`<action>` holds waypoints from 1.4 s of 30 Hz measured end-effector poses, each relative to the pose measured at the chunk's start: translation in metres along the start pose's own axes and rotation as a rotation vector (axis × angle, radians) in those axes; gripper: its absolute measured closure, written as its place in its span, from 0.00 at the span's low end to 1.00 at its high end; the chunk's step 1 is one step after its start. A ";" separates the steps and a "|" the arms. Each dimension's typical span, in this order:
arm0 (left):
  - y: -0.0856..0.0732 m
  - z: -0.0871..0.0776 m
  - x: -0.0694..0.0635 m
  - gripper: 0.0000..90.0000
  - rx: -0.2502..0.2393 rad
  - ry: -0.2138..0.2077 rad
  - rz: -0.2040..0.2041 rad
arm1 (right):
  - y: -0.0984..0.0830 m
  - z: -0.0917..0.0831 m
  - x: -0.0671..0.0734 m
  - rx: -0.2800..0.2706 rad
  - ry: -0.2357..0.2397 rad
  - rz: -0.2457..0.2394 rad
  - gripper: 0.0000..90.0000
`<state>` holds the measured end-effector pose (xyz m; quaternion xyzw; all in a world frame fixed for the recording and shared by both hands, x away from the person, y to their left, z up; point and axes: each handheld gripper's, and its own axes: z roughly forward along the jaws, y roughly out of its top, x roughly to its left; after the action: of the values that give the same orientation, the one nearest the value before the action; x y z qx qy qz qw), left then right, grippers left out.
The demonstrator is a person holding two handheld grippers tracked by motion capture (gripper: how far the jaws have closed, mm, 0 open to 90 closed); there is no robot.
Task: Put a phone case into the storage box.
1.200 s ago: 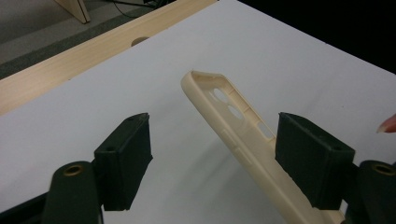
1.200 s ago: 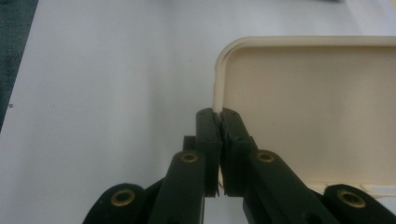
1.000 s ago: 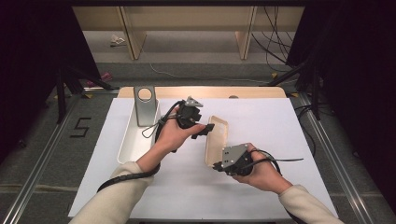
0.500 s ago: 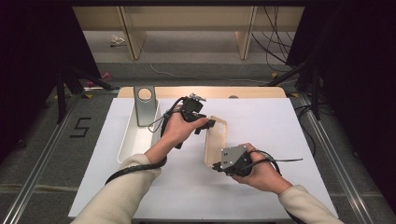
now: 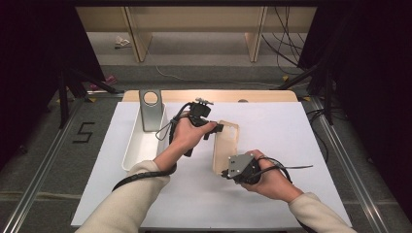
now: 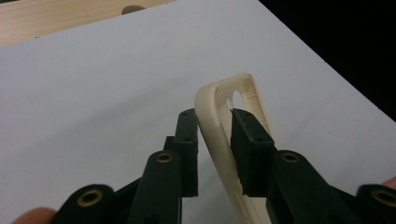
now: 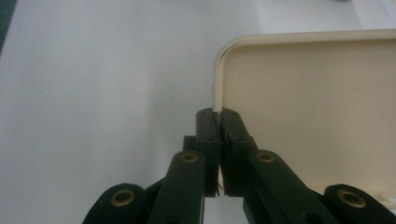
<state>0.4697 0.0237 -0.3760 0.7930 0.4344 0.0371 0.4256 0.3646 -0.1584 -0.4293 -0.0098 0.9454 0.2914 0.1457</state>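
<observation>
Nearest the person, the right gripper (image 5: 224,173) is squeezed tight on the near edge of the cream phone case (image 5: 228,141). In the right gripper view its jaws pinch the thin rim of the case w/ no gap left. That grip looks done.

A bit farther out, the left gripper (image 5: 219,128) is at the far end of the same case. Its jaws have just been closing, and the case's rim is b/w them. In the left gripper view one pad (image 6: 250,149) sits against the inside of the rim and the other is right at the outside, so it looks like it has hold, or nearly.

The case is in the middle of the white table (image 5: 301,145), tilted up on its edge b/w the two tools, not flat.

Farther back and to the left is a long white tray (image 5: 138,150) w/ a grey stand (image 5: 150,110) at its far end.

So: case picked up at both ends, approx. What's left is prob. moving it somewhere, maybe to the tray or stand. Can't tell which.
</observation>
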 end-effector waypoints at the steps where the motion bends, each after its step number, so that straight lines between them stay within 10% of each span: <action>1: 0.000 -0.001 -0.001 0.82 -0.006 -0.008 -0.002 | 0.000 0.000 0.000 0.013 0.002 0.009 0.98; 8: 0.002 -0.007 -0.015 0.90 -0.060 -0.062 0.015 | -0.003 0.005 -0.002 0.038 -0.016 0.009 0.96; 11: 0.002 -0.010 -0.023 0.91 -0.081 -0.002 0.134 | -0.005 0.004 -0.004 0.039 -0.034 0.037 0.92; 18: -0.001 -0.019 -0.025 0.91 -0.145 0.013 0.201 | -0.012 -0.004 -0.012 -0.013 -0.084 0.153 0.72; 31: -0.007 -0.040 -0.011 0.91 -0.240 0.039 0.238 | -0.027 -0.014 -0.021 -0.149 -0.082 0.401 0.36; 42: -0.011 -0.058 -0.003 0.91 -0.285 0.043 0.259 | -0.045 -0.023 -0.028 -0.235 -0.095 0.522 0.27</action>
<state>0.4360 0.0614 -0.3460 0.7731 0.3281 0.1698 0.5156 0.3901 -0.2103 -0.4273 0.2308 0.8677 0.4269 0.1076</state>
